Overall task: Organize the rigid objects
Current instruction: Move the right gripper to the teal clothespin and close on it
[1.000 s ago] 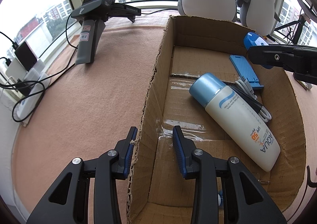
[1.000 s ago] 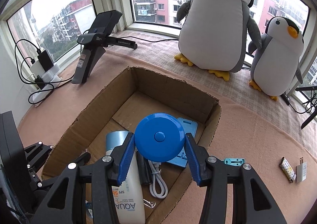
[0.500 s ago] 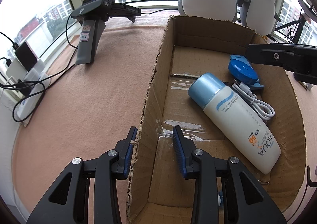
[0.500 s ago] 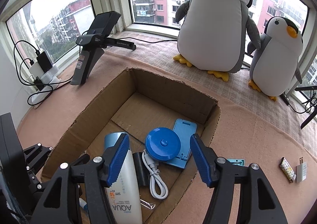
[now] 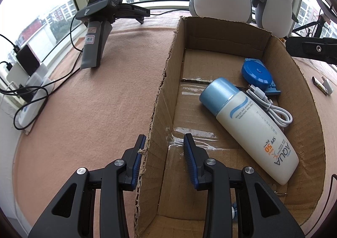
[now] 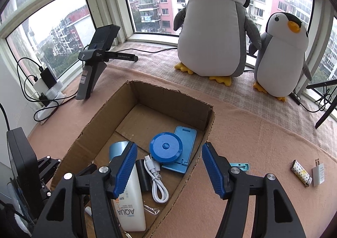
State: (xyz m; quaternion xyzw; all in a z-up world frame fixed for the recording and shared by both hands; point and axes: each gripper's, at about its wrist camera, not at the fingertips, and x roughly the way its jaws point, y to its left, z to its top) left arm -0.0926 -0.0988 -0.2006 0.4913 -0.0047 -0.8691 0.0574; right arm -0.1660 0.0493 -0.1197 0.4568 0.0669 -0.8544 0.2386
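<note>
An open cardboard box [image 6: 168, 99] lies on the pink cloth. Inside it are a white AQUA sunscreen bottle [image 5: 252, 124] with a blue cap, a coiled white cable [image 6: 158, 183], a black cylinder [image 6: 143, 177], a blue phone stand [image 6: 186, 137], and a round blue tape measure [image 6: 166, 146] resting on that stand. My right gripper [image 6: 169, 170] hovers open and empty above the box's right side. My left gripper [image 5: 163, 160] is open and straddles the box's left wall [image 5: 153, 120], its outer finger against the cardboard. Outside the box lie a patterned lighter [image 6: 301, 172], a white plug [image 6: 319, 174] and a small blue piece [image 6: 240, 166].
Two plush penguins [image 6: 212, 23] [image 6: 282, 55] stand at the window behind the box. A black and grey device on a stand [image 6: 94, 63] is at the back left, with a power strip and cables [image 6: 46, 95] along the left edge. A black tripod leg [image 6: 324, 107] reaches in at right.
My right gripper opened and let go of the blue tape measure, which dropped onto the phone stand in the box. The gripper then rose slightly. The left gripper kept still.
</note>
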